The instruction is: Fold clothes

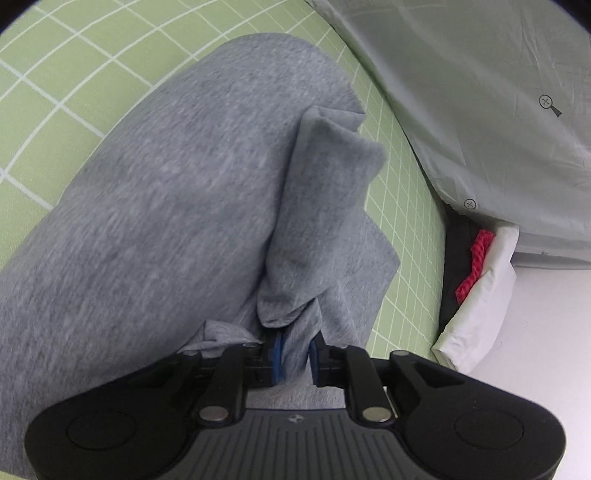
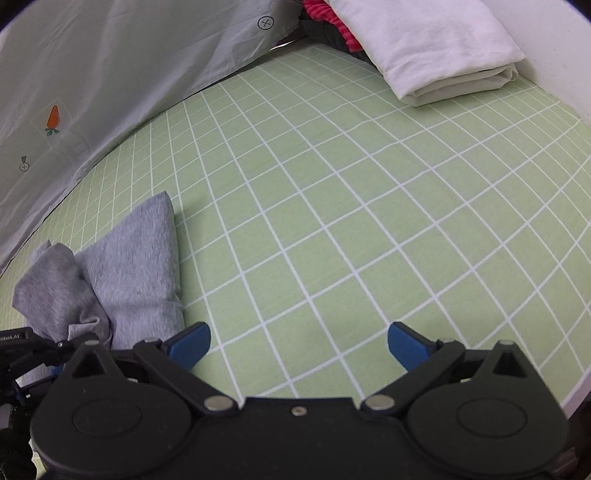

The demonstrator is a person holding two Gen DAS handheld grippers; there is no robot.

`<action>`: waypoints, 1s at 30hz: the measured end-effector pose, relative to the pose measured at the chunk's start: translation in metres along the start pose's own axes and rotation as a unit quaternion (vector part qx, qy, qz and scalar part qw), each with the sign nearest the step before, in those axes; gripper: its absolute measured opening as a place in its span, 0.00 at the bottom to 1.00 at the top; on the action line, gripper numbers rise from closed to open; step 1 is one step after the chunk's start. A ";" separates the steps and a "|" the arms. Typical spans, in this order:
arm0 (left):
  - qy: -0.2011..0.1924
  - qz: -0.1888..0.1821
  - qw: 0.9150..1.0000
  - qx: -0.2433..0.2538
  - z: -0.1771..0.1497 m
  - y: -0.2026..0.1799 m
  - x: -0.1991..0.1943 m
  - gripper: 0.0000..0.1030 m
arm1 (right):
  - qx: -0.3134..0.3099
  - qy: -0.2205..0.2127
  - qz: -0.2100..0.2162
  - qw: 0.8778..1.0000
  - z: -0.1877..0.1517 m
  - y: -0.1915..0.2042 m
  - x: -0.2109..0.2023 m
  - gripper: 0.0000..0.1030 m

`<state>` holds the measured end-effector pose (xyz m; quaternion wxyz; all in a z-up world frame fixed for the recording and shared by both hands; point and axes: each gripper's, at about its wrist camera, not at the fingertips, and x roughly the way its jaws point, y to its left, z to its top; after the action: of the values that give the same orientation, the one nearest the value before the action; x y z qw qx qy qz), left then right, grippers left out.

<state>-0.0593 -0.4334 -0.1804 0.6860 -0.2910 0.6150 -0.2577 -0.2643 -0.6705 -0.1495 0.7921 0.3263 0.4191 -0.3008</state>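
A grey garment lies folded and bunched on the green checked sheet. My left gripper is shut on a pinched fold of the grey garment, with cloth between its blue pads. In the right wrist view the same grey garment lies at the lower left, with the left gripper's black body partly showing beside it. My right gripper is open and empty, held over the bare sheet to the right of the garment.
A pale grey quilt with small printed marks lies along one side of the bed; it also shows in the right wrist view. A folded white cloth and a red and dark item lie by the white wall.
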 end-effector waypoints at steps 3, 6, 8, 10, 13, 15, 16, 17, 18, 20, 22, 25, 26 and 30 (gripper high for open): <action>-0.017 0.000 0.999 0.031 0.002 -0.012 -0.018 0.62 | -0.007 0.001 0.004 1.000 0.000 0.009 0.002 1.00; -0.049 0.007 0.996 0.076 0.003 -0.023 -0.045 0.71 | -0.025 -0.002 0.009 1.000 -0.003 0.027 0.002 1.00; -0.071 0.012 0.992 0.105 0.003 -0.031 -0.063 0.76 | -0.041 -0.005 0.011 0.999 -0.006 0.040 0.003 1.00; -0.097 0.050 0.984 0.138 0.004 -0.033 -0.081 0.78 | -0.066 -0.011 0.013 0.998 -0.009 0.057 0.004 1.00; -0.114 0.146 0.968 0.172 0.008 -0.024 -0.097 0.78 | -0.104 -0.023 0.016 0.994 -0.015 0.084 0.006 1.00; -0.112 0.186 0.959 0.182 0.011 -0.016 -0.098 0.78 | -0.124 -0.031 0.022 0.992 -0.017 0.103 0.006 1.00; -0.107 0.201 0.956 0.186 0.012 -0.011 -0.099 0.78 | -0.132 -0.035 0.028 0.990 -0.018 0.111 0.007 1.00; -0.098 0.206 0.955 0.189 0.014 -0.002 -0.102 0.78 | -0.141 -0.039 0.034 0.989 -0.019 0.120 0.008 1.00; -0.089 0.211 0.954 0.192 0.015 0.007 -0.105 0.78 | -0.152 -0.040 0.038 0.987 -0.020 0.130 0.010 1.00; -0.072 0.216 0.953 0.199 0.018 0.020 -0.107 0.78 | -0.178 -0.035 0.040 0.983 -0.023 0.148 0.017 1.00; -0.059 0.214 0.951 0.213 0.020 0.024 -0.103 0.78 | -0.205 -0.030 0.041 0.977 -0.025 0.167 0.024 1.00; -0.046 0.217 0.944 0.245 0.025 0.023 -0.097 0.79 | -0.242 -0.024 0.040 0.969 -0.029 0.194 0.034 1.00; -0.043 0.219 0.941 0.256 0.027 0.022 -0.096 0.79 | -0.249 -0.023 0.033 0.968 -0.030 0.199 0.037 1.00; -0.028 0.216 0.935 0.278 0.035 0.021 -0.088 0.80 | -0.264 -0.030 0.005 0.964 -0.032 0.208 0.044 0.85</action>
<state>-0.0345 -0.3535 -0.1315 0.7957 0.0444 0.5472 -0.2559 -0.1022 -0.5286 -0.1465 0.8639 0.0987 0.4577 -0.1856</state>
